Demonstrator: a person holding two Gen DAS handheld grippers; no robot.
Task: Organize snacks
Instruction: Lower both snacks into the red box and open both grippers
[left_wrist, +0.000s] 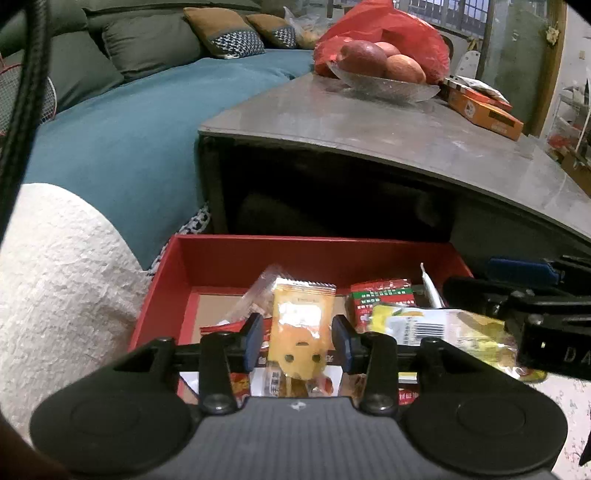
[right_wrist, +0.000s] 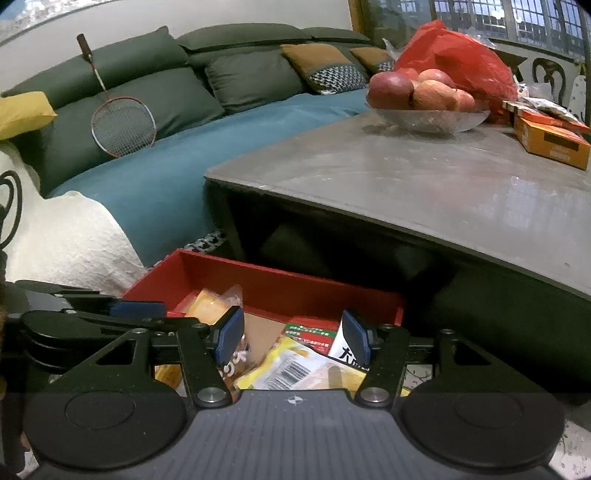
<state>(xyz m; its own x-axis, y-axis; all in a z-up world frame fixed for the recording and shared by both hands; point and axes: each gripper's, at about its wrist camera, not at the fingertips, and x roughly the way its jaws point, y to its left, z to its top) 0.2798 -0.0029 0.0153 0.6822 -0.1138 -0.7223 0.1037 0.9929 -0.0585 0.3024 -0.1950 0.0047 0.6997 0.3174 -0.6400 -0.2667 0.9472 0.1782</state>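
Observation:
A red box (left_wrist: 229, 258) sits on the floor in front of the grey table and holds several snack packets. It also shows in the right wrist view (right_wrist: 280, 284). My left gripper (left_wrist: 298, 338) is open above it, with an orange packet (left_wrist: 301, 328) standing between its fingers, not clamped. A red and green packet (left_wrist: 382, 295) and a yellow barcoded bag (left_wrist: 436, 325) lie to the right. My right gripper (right_wrist: 293, 339) is open and empty over the yellow bag (right_wrist: 288, 369); it shows at the right edge of the left wrist view (left_wrist: 535, 306).
The grey table (right_wrist: 424, 177) stands just behind the box with a glass bowl of apples (right_wrist: 424, 99), a red plastic bag (right_wrist: 458, 59) and orange cartons (right_wrist: 550, 140). A teal sofa (right_wrist: 166, 177) with cushions and a racket (right_wrist: 122, 125) lies left. A white blanket (left_wrist: 55, 277) is near left.

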